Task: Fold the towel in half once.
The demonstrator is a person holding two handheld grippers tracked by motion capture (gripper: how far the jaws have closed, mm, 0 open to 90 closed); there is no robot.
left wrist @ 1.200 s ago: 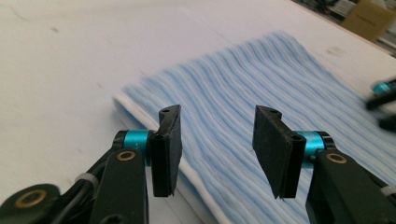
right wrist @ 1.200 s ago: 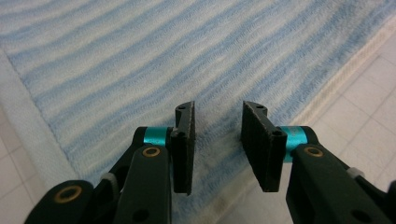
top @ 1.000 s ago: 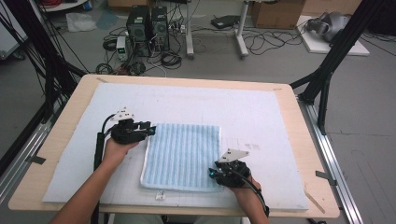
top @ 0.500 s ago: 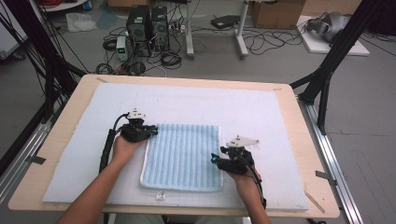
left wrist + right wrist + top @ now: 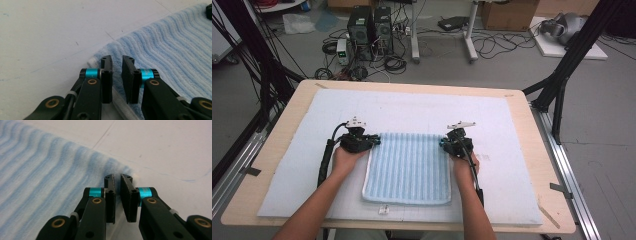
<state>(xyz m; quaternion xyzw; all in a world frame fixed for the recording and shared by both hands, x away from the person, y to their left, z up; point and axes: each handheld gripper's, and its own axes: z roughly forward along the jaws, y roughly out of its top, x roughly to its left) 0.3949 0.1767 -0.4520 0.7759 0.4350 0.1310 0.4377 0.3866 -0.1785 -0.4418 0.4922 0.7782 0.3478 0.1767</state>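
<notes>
Blue ribbed towel (image 5: 409,167) lies flat on the white foam mat (image 5: 522,165), a little toward the person's edge of it, and everything below is placed off the towel. At the towel's near edge a small white tag or clip (image 5: 383,210) sits on the mat, apart from both hands. Left gripper (image 5: 371,142) is at the towel's far-left corner: its jaws have just been closing and now stand nearly together, with the white-hemmed corner (image 5: 100,58) between the tips; whether the pads truly pinch the cloth I cannot tell. Right gripper (image 5: 443,143) is at the far-right corner, jaws just closed to a narrow slit over that corner (image 5: 125,170), so it looks nipped. Likely reason for both being at the far corners: lift that edge evenly and fold it toward the near edge, or shift the towel. Forearms come in on either side of the towel. The mat covers a light wooden table (image 5: 557,215). Beyond the towel's far side: grey floor, PC towers (image 5: 372,25), loose cables (image 5: 497,42), a desk leg, cardboard boxes, black frame struts.
</notes>
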